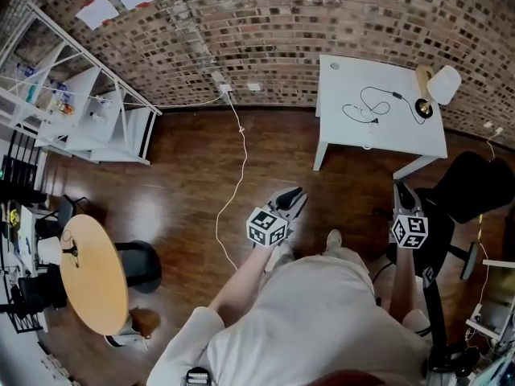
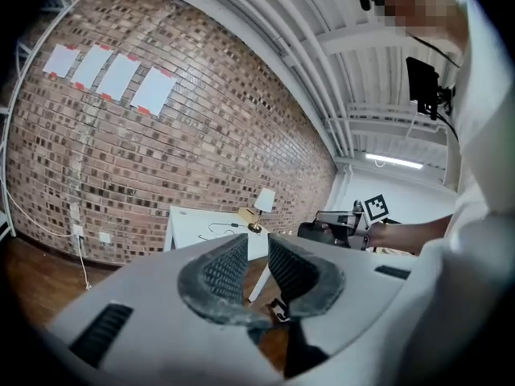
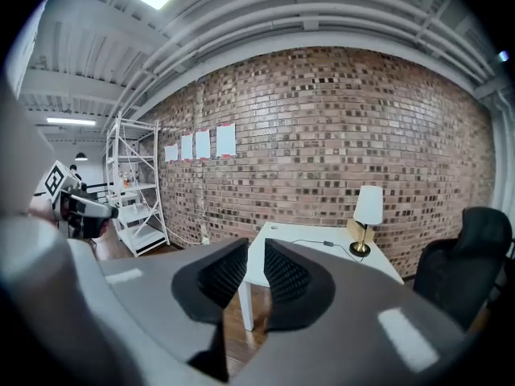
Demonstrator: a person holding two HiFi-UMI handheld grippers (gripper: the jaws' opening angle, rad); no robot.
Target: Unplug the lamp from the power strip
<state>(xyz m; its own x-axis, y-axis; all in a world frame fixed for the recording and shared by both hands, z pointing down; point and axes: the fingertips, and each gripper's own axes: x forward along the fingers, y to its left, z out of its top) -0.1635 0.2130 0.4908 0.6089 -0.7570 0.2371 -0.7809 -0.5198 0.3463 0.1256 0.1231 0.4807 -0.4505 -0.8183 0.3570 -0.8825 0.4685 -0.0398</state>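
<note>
Left hand-held gripper [image 1: 298, 193] and right hand-held gripper [image 1: 400, 186] held over wood floor [image 1: 185, 183], both with jaws narrowly apart, nothing between. Lamp [image 1: 438, 87] stands on far right corner of white desk [image 1: 406, 135], well apart from both; cord [image 1: 374, 95] loops left across desk.

Wall [image 1: 322, 22]: brick, mottled red-brown and grey. Floor [image 1: 185, 183]: dark brown wood, glossy. Table [image 1: 402, 131]: white. Lamp [image 1: 442, 85] — white shade, brass-coloured foot. Cord [image 1: 244, 155] on floor: white. Chair [image 1: 475, 187]: black. Round table [image 1: 92, 276]: pale wood. Left gripper [image 1: 296, 193] and right gripper [image 1: 401, 187] — grey, cubes patterned in black-and-white squares.
</note>
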